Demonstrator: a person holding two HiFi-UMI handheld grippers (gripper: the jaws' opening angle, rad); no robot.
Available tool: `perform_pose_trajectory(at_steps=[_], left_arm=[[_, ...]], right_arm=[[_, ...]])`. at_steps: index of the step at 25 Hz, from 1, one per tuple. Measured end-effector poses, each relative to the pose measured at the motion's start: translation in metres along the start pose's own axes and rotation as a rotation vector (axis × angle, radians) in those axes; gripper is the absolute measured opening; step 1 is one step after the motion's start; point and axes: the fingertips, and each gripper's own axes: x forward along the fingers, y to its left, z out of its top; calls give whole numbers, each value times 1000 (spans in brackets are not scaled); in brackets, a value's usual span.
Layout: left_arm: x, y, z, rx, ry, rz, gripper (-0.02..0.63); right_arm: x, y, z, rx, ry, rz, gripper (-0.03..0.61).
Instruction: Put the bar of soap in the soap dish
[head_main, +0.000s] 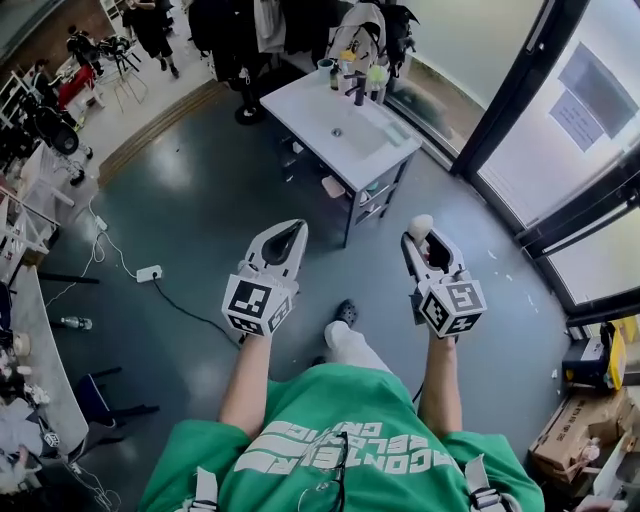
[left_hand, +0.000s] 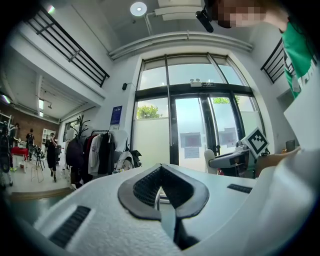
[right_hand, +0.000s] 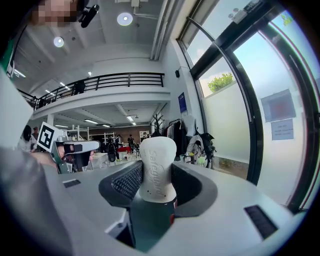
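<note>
Bar of soap (right_hand: 157, 170) gripped upright in right gripper (head_main: 427, 243), above bare floor (head_main: 200, 210).
Both forearms stretched forward side by side, well apart. Right jaws narrowed onto the soap's lower half, upper end standing clear of the tips. Left gripper (head_main: 288, 234) with jaws closed tip to tip, nothing between. Held short of the front corner of white washstand (head_main: 312, 104); open grey floor to left and ahead, glazed wall (head_main: 590, 110) on the right. Embossed on soap: "Safeguard".

We count two claws, the left claw (head_main: 288, 232) and the right claw (head_main: 423, 242), one bar of soap (head_main: 420, 224), and one sink (head_main: 312, 108) beyond the soap.
</note>
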Motion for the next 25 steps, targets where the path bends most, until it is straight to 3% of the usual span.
perform_pose_trajectory(at_steps=[10, 25], left_arm=[[74, 67, 10, 18, -1, -5, 8], [169, 111, 3, 6, 14, -7, 8]], right_arm=[[94, -34, 25, -13, -13, 25, 178], [171, -90, 38, -34, 5, 45, 178]])
